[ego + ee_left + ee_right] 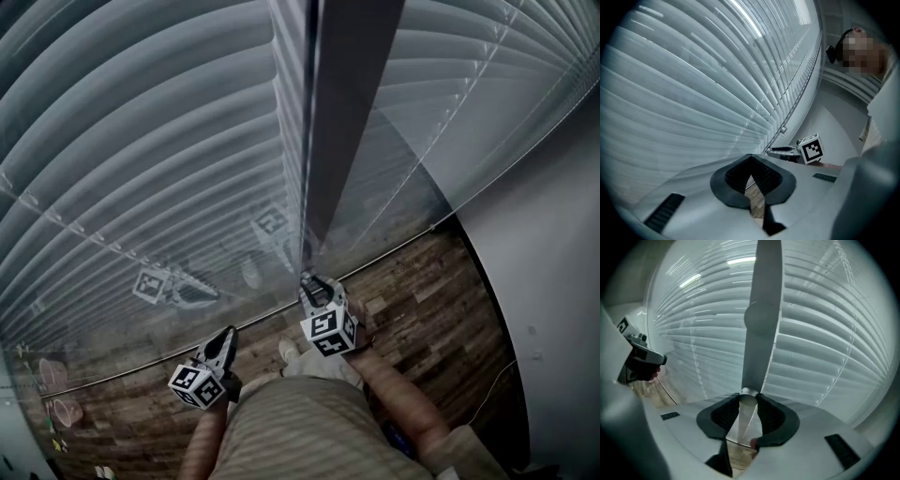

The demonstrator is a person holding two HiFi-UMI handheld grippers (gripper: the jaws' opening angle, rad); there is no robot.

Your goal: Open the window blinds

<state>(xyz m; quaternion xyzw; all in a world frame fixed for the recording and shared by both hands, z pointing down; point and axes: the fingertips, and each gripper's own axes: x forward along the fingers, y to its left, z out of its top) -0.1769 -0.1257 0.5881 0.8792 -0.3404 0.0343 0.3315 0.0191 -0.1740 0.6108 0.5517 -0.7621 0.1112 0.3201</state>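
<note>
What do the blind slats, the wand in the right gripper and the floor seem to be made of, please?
Blind slats: probably plastic or painted metal; pale, smooth, with a soft sheen, and light streaks run along them.
Wand in the right gripper: likely plastic, plain grey and smooth; not certain.
Floor: wood or wood-look planks, brown, with streaky grain and plank joints.

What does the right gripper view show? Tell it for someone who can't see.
The right gripper pinches the grey blind wand between its jaws, in front of white slatted blinds. The left gripper shows at the far left.
</note>
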